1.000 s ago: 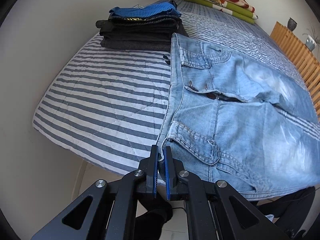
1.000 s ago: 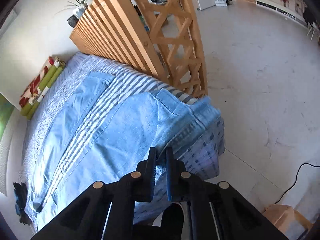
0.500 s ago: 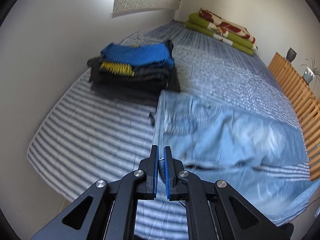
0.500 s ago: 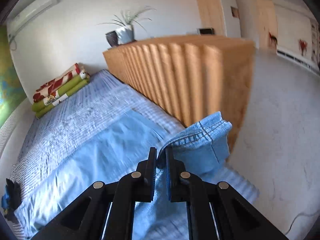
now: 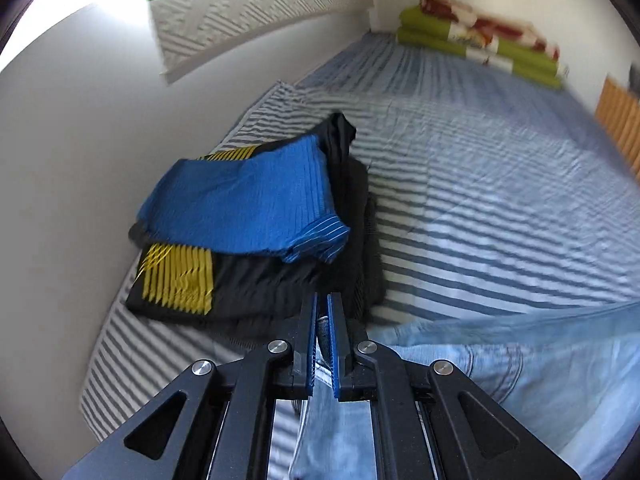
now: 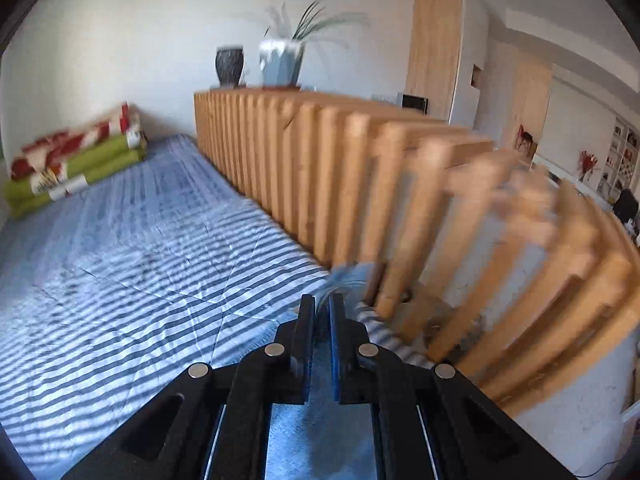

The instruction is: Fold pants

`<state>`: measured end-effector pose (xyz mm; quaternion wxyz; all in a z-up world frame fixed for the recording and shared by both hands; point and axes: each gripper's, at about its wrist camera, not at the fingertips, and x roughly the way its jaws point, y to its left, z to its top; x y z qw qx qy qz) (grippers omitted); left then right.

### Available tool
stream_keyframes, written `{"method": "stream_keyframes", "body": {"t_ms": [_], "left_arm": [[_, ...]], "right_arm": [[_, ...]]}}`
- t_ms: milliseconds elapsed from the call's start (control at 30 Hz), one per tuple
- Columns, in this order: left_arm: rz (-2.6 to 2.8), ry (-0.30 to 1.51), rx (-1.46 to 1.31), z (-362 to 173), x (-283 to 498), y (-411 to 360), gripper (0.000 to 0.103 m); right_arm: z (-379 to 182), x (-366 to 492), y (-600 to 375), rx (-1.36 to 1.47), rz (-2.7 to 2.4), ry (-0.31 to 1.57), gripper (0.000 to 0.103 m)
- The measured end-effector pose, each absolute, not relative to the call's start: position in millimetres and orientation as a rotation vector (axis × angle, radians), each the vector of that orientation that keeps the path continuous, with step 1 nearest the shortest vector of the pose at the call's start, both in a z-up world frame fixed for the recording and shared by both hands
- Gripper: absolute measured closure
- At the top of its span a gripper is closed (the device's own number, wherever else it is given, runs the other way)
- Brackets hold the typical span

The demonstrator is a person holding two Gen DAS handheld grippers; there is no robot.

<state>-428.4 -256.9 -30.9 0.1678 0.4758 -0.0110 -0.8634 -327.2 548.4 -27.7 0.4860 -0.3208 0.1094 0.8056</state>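
Note:
The light blue jeans point(image 5: 500, 376) hang lifted over the striped bed point(image 5: 480, 208), stretched toward the lower right in the left wrist view. My left gripper point(image 5: 322, 312) is shut on a waistband corner of the jeans, close to the stack of folded clothes. In the right wrist view my right gripper point(image 6: 322, 312) is shut on the hem end of the jeans point(image 6: 348, 280), a blurred denim tuft poking past the fingers beside the wooden slatted partition. Most of the jeans hang below the right gripper, out of sight.
A stack of folded dark clothes with a blue top point(image 5: 248, 224) lies by the left wall. Green and red folded blankets point(image 5: 480, 48) sit at the bed's far end. The wooden partition point(image 6: 400, 200) lines the bed's right side, with two pots point(image 6: 280, 60) on top.
Both grippers have swept forward along the bed, carrying the jeans, which no longer lie flat. The left one now reaches the clothes stack; the right one tilted up beside the partition.

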Motion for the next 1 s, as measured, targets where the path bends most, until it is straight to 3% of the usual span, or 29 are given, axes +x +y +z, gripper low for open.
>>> {"method": "stream_keyframes", "body": {"t_ms": [200, 267, 300, 400, 467, 733, 1000], "left_arm": [[-2.355, -0.151, 1.424, -83, -473, -243, 0.097], [-2.349, -0.129, 1.464, -89, -479, -244, 0.092], [-2.355, -0.117, 1.469, -88, -477, -245, 0.088], [-2.391, -0.114, 1.415, -72, -474, -247, 0.065], [-2.413, -0.094, 1.376, -57, -466, -252, 0.056], [-2.443, -0.059, 1.347, -22, -397, -280, 0.054], [-2.610, -0.160, 1.353, 3, -329, -232, 0.054]], "right_arm": [[-95, -399, 550, -0.921, 1.894, 0.128, 0.097], [-116, -411, 552, -0.990, 1.892, 0.095, 0.096], [-123, -415, 553, -1.024, 1.888, 0.096, 0.096], [-130, -414, 554, -1.081, 1.906, 0.126, 0.091], [-126, -411, 554, -1.100, 1.907, 0.142, 0.079], [-70, -388, 547, -1.075, 1.992, 0.239, 0.075], [-2, -296, 508, -1.038, 2.126, 0.302, 0.068]]}}
